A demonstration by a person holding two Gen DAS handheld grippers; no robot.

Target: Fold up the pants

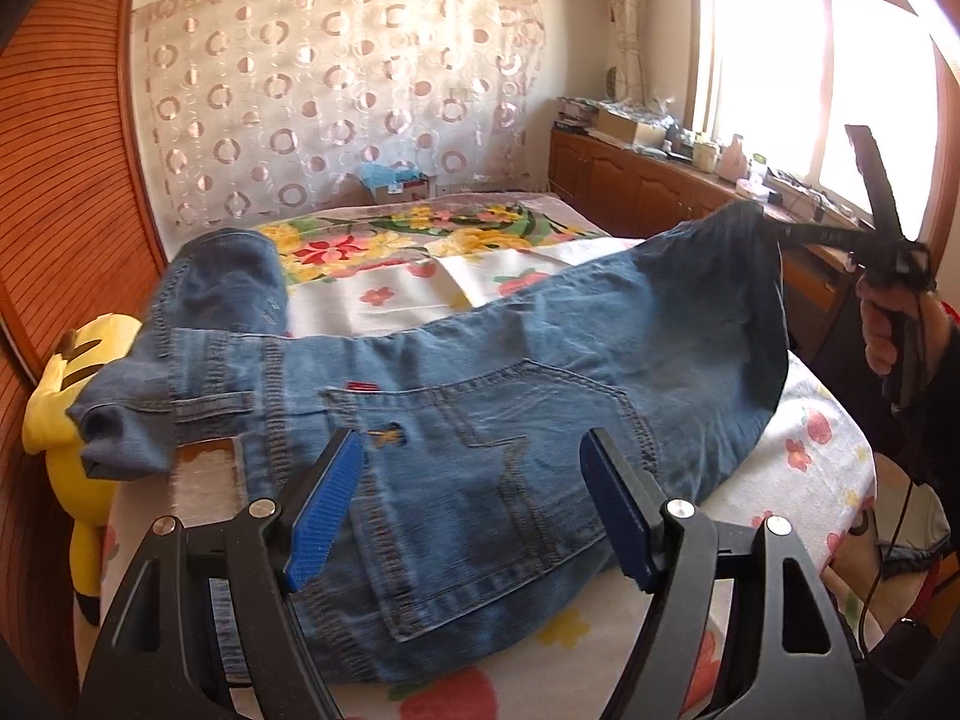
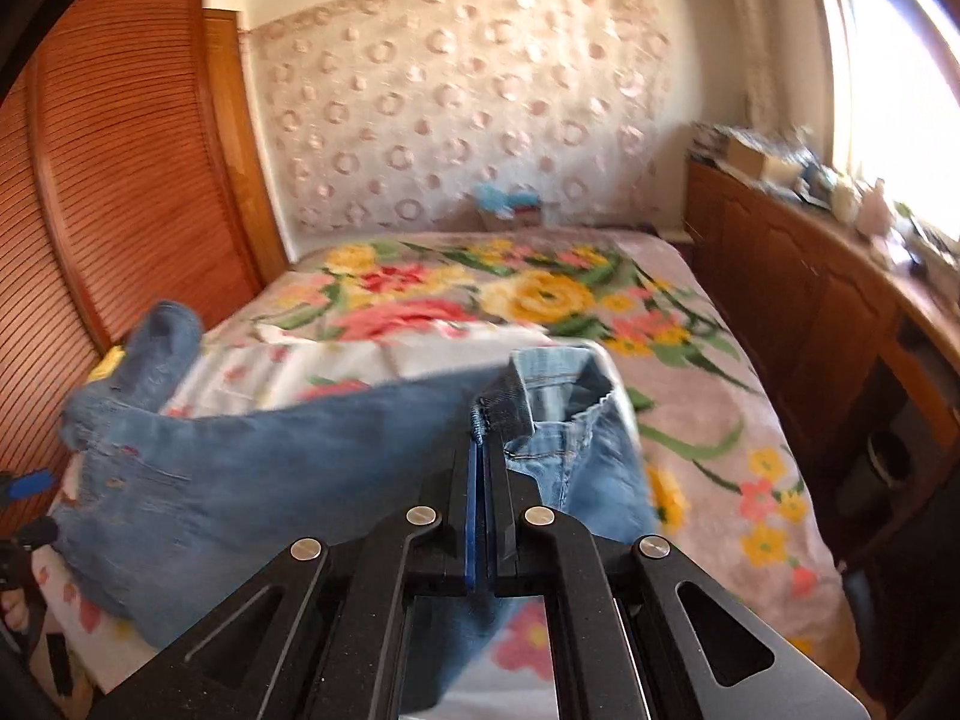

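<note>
Blue jeans (image 1: 480,420) lie across the near end of the bed, back pocket up, with one leg folded back at the far left. My left gripper (image 1: 474,480) is open, its blue pads (image 1: 327,504) hovering over the pocket area, holding nothing. My right gripper (image 2: 487,450) is shut on the jeans' edge (image 2: 510,402) and lifts it above the bed. In the left wrist view the right gripper (image 1: 774,228) shows at the right, holding the raised denim corner.
The bed (image 2: 540,300) has a floral cover. A yellow plush toy (image 1: 78,396) lies at the bed's left edge by the slatted wooden wardrobe (image 2: 120,180). A wooden cabinet (image 1: 630,180) with clutter runs under the window at right.
</note>
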